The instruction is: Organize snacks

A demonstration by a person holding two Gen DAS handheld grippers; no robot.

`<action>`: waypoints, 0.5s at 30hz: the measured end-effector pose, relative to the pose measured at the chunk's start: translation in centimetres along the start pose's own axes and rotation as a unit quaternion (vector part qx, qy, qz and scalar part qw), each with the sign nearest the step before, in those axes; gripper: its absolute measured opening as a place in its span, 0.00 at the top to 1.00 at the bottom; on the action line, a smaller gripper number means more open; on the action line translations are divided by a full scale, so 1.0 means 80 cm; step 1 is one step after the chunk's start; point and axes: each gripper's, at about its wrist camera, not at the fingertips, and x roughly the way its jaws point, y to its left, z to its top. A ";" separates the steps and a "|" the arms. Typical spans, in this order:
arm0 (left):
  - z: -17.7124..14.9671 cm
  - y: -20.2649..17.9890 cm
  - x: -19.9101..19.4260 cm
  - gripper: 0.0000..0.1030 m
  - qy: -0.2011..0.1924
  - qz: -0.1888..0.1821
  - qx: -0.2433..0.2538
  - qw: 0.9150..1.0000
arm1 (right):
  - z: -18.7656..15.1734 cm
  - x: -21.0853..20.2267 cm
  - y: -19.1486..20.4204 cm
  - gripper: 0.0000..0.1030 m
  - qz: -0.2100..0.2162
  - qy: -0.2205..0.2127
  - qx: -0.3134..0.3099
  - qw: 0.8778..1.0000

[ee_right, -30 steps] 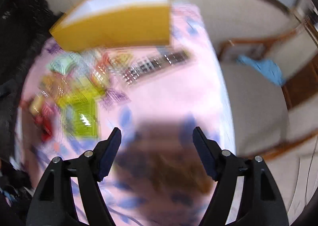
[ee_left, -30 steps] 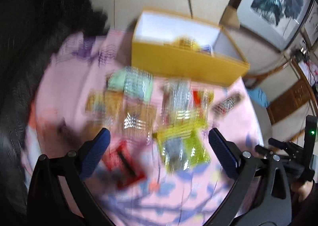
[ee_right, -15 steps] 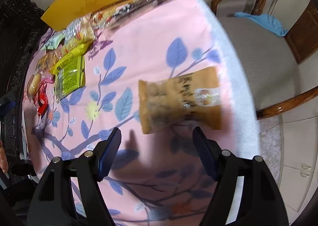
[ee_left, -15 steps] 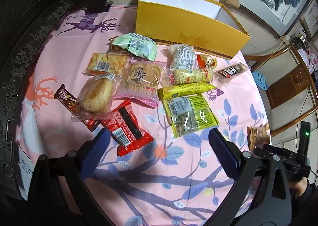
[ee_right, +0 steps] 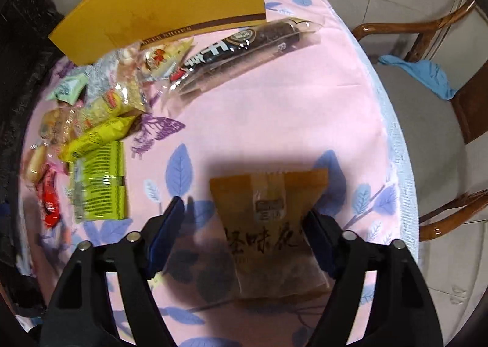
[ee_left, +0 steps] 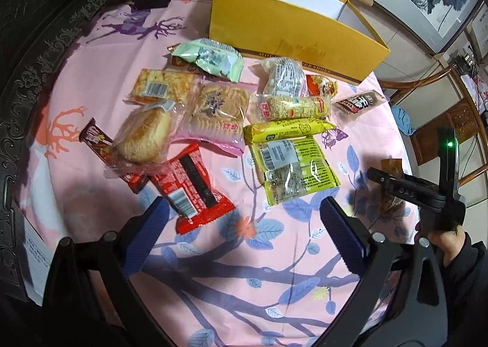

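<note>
- Right now my right gripper (ee_right: pixel 241 225) has its jaws spread wide, one on each side of a brown snack pouch (ee_right: pixel 271 225); the right-hand finger (ee_right: pixel 318 240) looks to be at the pouch's edge, the left one stands clear, so nothing is clamped.
- That pouch sits in the lower centre of the right wrist view, on the pink tablecloth (ee_right: pixel 274 103), near the table's right edge; its long axis runs up and down the frame, serrated end pointing up, away from me.
- From the left wrist view I count one yellow box (ee_left: pixel 292 32), open-topped, in the upper centre of the frame, its long side running from upper left down to the right.
- Below it I count about twelve packets in a loose cluster: one pale green bag (ee_left: pixel 213 57), one bun in clear wrap (ee_left: pixel 143 133), one red wafer packet (ee_left: pixel 192 188), one yellow-green packet (ee_left: pixel 292 170), one yellow bar (ee_left: pixel 286 130) and others overlapping.
- One dark long bar (ee_right: pixel 244 41) lies apart from the cluster, just beside the box's near corner, long axis slanting from lower left to upper right in the right wrist view.
- My left gripper (ee_left: pixel 247 237) hangs with its jaws wide apart at the lower centre, holding nothing, the red wafer packet just beyond its left finger.
- One wooden chair (ee_right: pixel 427 96) shows at the right, a blue cloth (ee_right: pixel 421 72) on its seat.
</note>
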 end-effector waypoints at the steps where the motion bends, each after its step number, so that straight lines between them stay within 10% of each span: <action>1: 0.000 -0.002 0.004 0.02 0.003 -0.001 -0.002 1.000 | -0.002 0.000 0.003 0.30 -0.006 -0.001 -0.005 1.000; 8: 0.010 -0.034 0.042 0.02 0.004 -0.010 -0.014 1.000 | -0.025 -0.006 0.003 0.43 -0.032 -0.007 -0.032 0.999; 15: 0.022 -0.084 0.107 0.02 0.021 0.035 -0.010 0.999 | -0.036 -0.010 0.000 0.35 -0.025 -0.027 -0.029 0.999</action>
